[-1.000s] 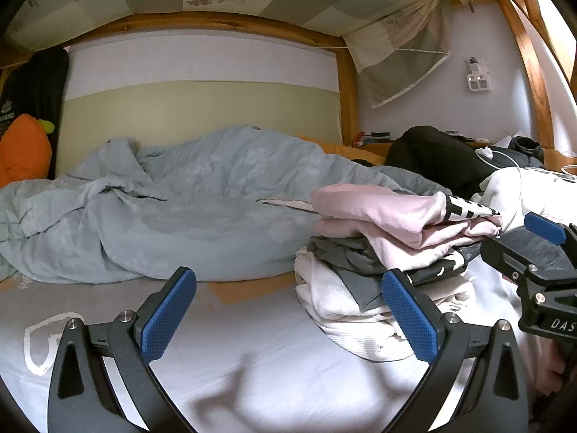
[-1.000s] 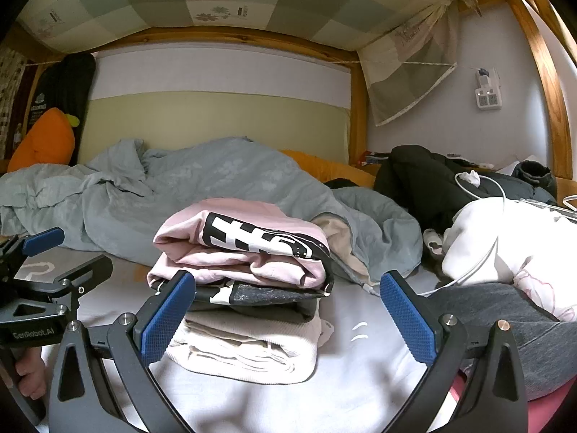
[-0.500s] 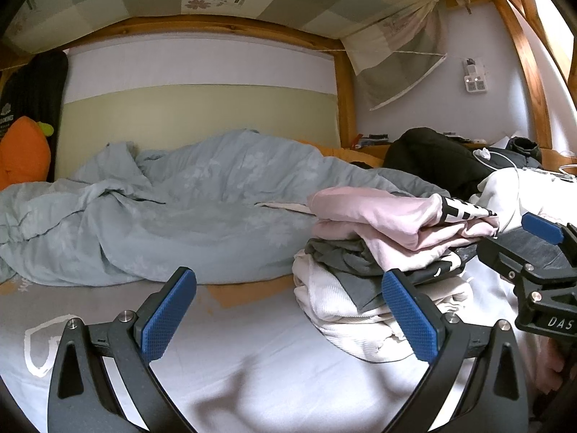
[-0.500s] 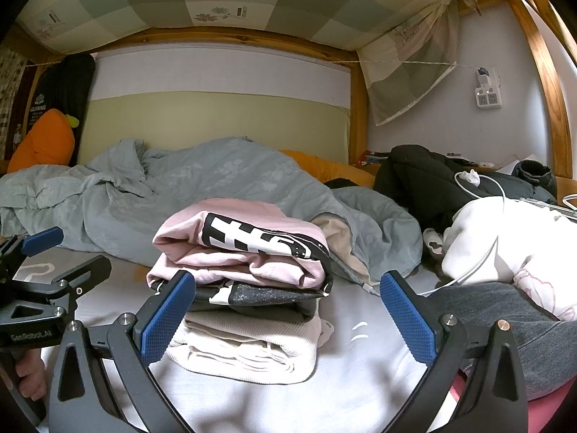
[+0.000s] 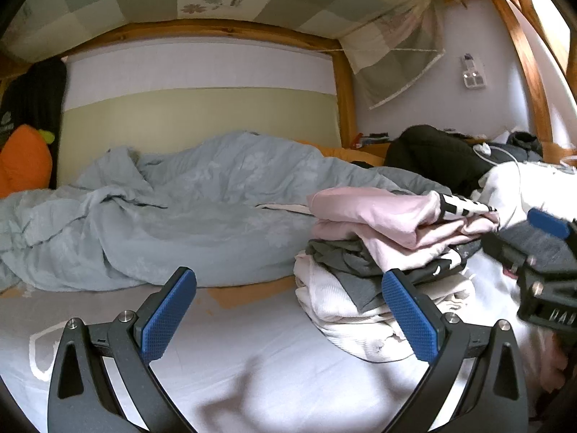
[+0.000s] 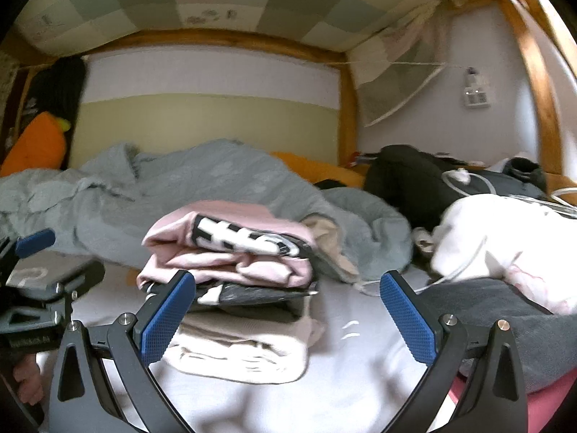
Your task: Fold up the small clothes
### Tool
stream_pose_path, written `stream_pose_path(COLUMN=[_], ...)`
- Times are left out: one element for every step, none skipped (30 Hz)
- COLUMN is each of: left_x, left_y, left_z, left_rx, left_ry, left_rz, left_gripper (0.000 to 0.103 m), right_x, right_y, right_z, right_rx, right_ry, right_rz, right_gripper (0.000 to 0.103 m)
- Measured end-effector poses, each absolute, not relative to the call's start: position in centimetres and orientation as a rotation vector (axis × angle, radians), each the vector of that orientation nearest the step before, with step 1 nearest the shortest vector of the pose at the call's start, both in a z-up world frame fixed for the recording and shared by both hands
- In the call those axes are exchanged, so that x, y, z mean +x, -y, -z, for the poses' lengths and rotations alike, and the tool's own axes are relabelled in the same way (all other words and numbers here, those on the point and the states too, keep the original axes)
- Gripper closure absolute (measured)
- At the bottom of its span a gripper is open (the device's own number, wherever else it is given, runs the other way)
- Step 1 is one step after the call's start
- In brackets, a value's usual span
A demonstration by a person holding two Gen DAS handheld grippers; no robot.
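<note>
a stack of folded clothes (image 5: 382, 252) sits on the white bed sheet (image 5: 252, 361), and both claws hang spread wide with nothing between their blue pads. the left gripper (image 5: 288, 310) faces mostly bare sheet, with the stack off to its right, partly behind its right finger. the right gripper (image 6: 285, 310) looks almost straight at the stack (image 6: 234, 281), which shows just beyond its left finger without touching it.

from the left view the stack shows its side: a pink top (image 5: 389, 213) uppermost, a dark grey garment (image 5: 346, 259) under it, and a cream knit piece (image 5: 342, 306) at the bottom, edges ragged and hanging loose. the right view shows the front instead, where a black and white print (image 6: 238, 234) runs across the folded pink top (image 6: 223, 263); the left view catches only a sliver of that print.

a rumpled pale blue quilt (image 5: 162, 209) lies behind the stack in both views. an orange cushion (image 5: 21, 169) leans at the far left wall.

only the right view shows the grey trouser leg (image 6: 497, 310) stretched along the lower right, and a white garment (image 6: 505, 238) with a cable across it just behind. the right view is blurred. each view catches the other gripper at its edge: the right one (image 5: 544, 267) in the left view, the left one (image 6: 39, 288) in the right view, with fingers (image 6: 29, 379) of a hand below it.
</note>
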State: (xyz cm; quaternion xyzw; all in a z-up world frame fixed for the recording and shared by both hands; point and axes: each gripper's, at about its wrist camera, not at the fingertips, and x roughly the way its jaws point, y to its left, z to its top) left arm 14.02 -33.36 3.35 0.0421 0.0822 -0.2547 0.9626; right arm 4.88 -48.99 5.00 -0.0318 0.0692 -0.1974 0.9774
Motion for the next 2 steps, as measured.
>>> stream_pose_path(left_x=[13.99, 13.96], left_y=[33.44, 33.27], left_z=[-3.3, -3.3], left_rx=[0.09, 0.084], left_ry=[-0.164, -0.16], left_rz=[0.515, 0.513], left_gripper=[0.0, 0.0], right_x=[4.68, 4.6], right_y=[49.27, 49.51], right_z=[-5.04, -5.01], right_rx=[-0.048, -0.035], right_ry=[-0.128, -0.126], right_rz=[0.391, 0.389], right_gripper=[0.0, 0.0])
